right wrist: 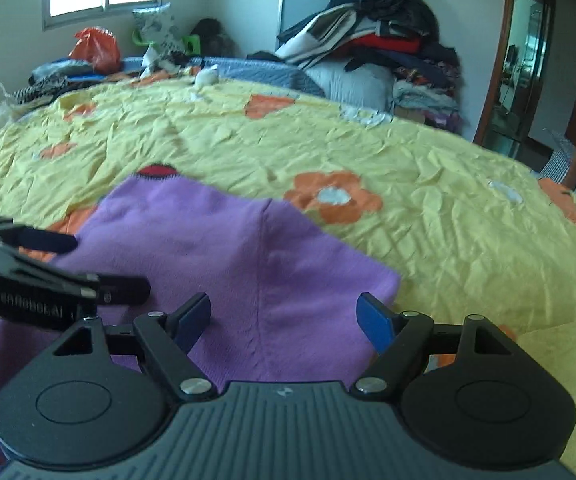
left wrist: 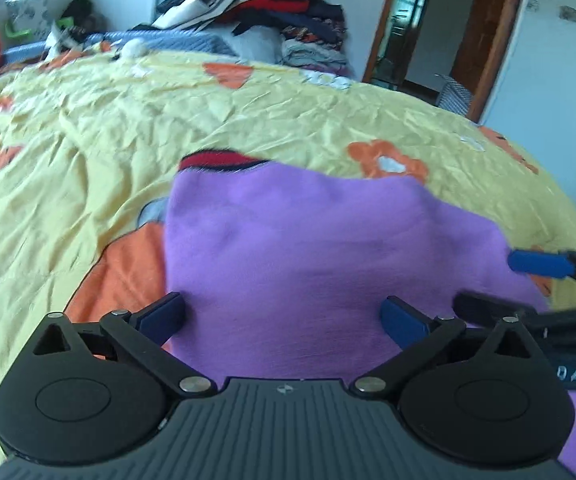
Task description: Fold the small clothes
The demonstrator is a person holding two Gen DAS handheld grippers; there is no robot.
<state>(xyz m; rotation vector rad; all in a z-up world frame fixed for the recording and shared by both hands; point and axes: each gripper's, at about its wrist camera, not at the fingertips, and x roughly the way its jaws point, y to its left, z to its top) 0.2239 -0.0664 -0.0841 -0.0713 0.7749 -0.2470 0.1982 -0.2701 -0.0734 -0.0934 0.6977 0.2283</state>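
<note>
the purple garment [left wrist: 328, 260] is lying flat on the yellow bedspread [left wrist: 167, 120], running straight ahead of both grippers, its long axis pointing away toward a red and dark collar [left wrist: 217, 160] at the far end. the left gripper [left wrist: 283, 316] is hovering over the near left part of the cloth, and the right gripper [right wrist: 285, 316] over the near right part, beside a seam [right wrist: 263, 272] running along that same axis. both are about equally near, side by side. the 2 fingers of each gripper are spread wide and gripping nothing; whether the pads are brushing the fabric is not something i can tell. the near hem seems the likely edge to take next.
</note>
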